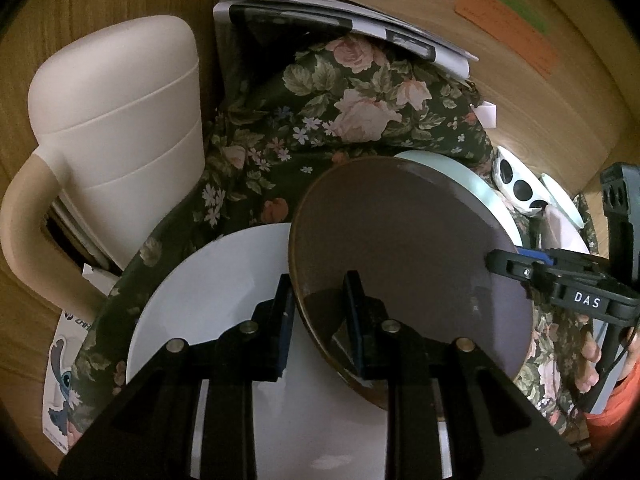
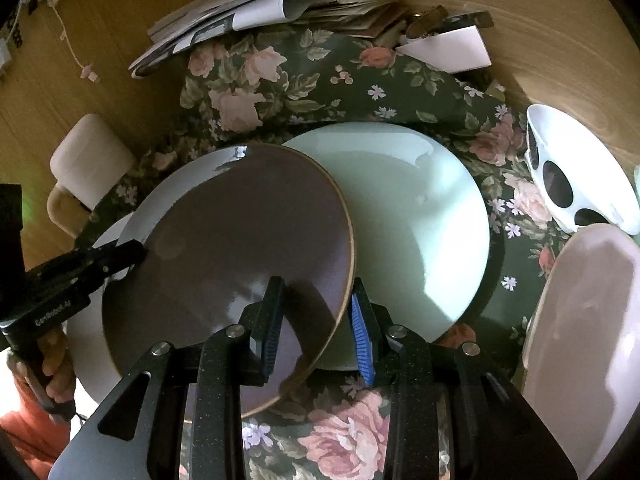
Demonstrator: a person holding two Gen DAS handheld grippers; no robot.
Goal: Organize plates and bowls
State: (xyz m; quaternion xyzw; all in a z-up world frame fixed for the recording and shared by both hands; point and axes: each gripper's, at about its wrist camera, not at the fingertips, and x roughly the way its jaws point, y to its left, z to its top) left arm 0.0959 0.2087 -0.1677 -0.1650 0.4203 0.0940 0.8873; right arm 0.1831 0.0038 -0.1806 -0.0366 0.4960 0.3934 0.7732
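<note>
While clamped at opposite rims by left gripper (image 1: 320, 320) and right gripper (image 2: 316, 324), both nearly closed, round brown glazed plate (image 2: 240, 240) tilted above floral tablecloth (image 2: 344, 80). Beneath its left: white round plate (image 1: 216, 280). Behind: pale green plate (image 2: 416, 216). Farther right: white black-spotted bowl (image 2: 576, 172).

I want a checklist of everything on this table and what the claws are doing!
Surface: floral cloth over a wooden table.
Job's things: brown plate held tilted over white plate and green plate; spotted bowl, pink dish.
Clutter: papers, white jug.
Claws: left claw and right claw both shut on brown plate's rim.
Cables: nothing seen.
Surroundings: sticky notes.
</note>
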